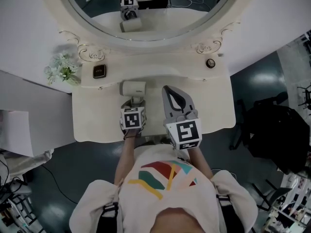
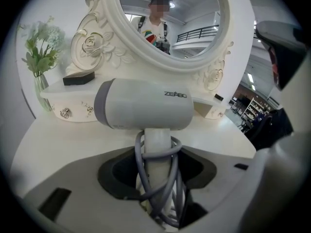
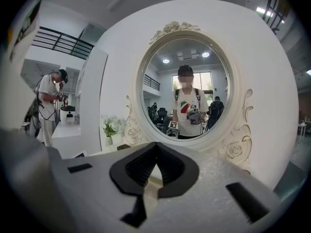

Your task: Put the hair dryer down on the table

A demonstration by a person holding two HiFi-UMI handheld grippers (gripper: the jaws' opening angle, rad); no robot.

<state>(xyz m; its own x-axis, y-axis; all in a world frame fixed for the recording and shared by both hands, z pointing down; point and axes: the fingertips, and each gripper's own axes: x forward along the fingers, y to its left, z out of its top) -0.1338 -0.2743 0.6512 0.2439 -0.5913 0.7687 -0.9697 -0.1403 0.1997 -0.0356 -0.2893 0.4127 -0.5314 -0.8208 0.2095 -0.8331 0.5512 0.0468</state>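
One hair dryer (image 2: 146, 106) handle tight between left gripper (image 2: 158, 171) jaws; right gripper (image 3: 155, 154) jaws together.

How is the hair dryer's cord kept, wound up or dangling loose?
Wound up. The grey cord loops around the white handle of the hair dryer, which the left tongs grip by that handle.

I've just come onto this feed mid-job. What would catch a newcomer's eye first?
The grey-and-white hair dryer stands out first: the left gripper grips it by its cord-wrapped handle over the cream dressing table. Behind it is a big ornate oval mirror that reflects the person. The right gripper is shut and empty just right of the dryer, and white flowers stand at the shelf's left end.
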